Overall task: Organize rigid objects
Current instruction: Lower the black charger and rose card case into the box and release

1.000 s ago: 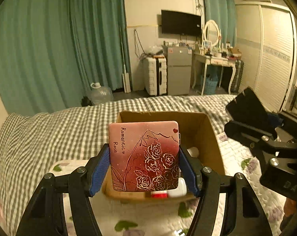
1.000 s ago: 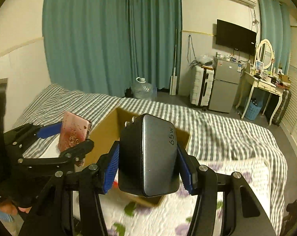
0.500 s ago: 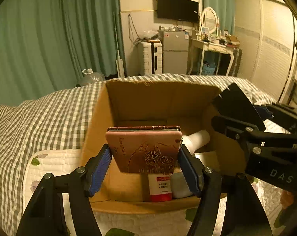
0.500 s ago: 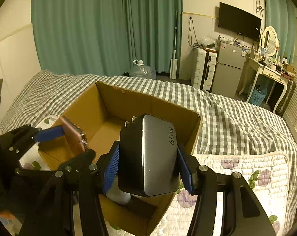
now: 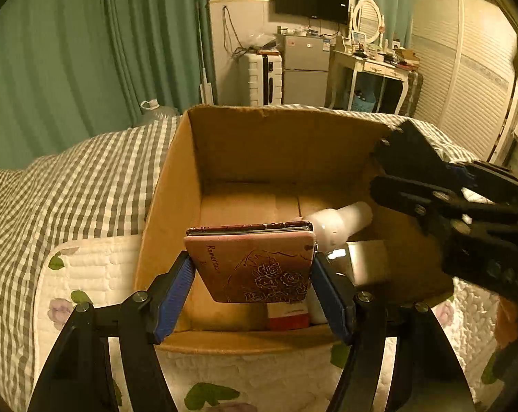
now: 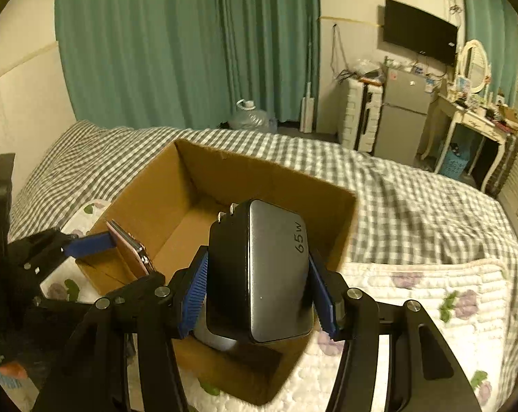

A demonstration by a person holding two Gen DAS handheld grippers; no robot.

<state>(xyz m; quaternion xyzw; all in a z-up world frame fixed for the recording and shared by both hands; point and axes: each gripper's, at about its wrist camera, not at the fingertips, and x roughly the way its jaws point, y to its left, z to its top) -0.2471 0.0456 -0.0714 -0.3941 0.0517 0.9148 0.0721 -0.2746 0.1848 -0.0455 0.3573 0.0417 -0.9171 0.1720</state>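
My left hand-held gripper [image 5: 252, 286] clamps a pink case [image 5: 250, 267], rose-engraved, "Romantic" lettered, tilted over the cardboard box [image 5: 276, 144] on the bed [image 5: 70, 185]. My right hand-held gripper [image 6: 259, 290] grips a black charger [image 6: 259, 271], marked 65W, prongs forward, above the box's near corner.

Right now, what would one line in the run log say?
left tongs: gripping pink rose case | right tongs: gripping black 65W charger | both over cardboard box | white bottle inside

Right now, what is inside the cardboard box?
Inside the cardboard box lie a white bottle, a red-and-white packet and a shiny silver thing. The pink case covers whatever lies beneath it.
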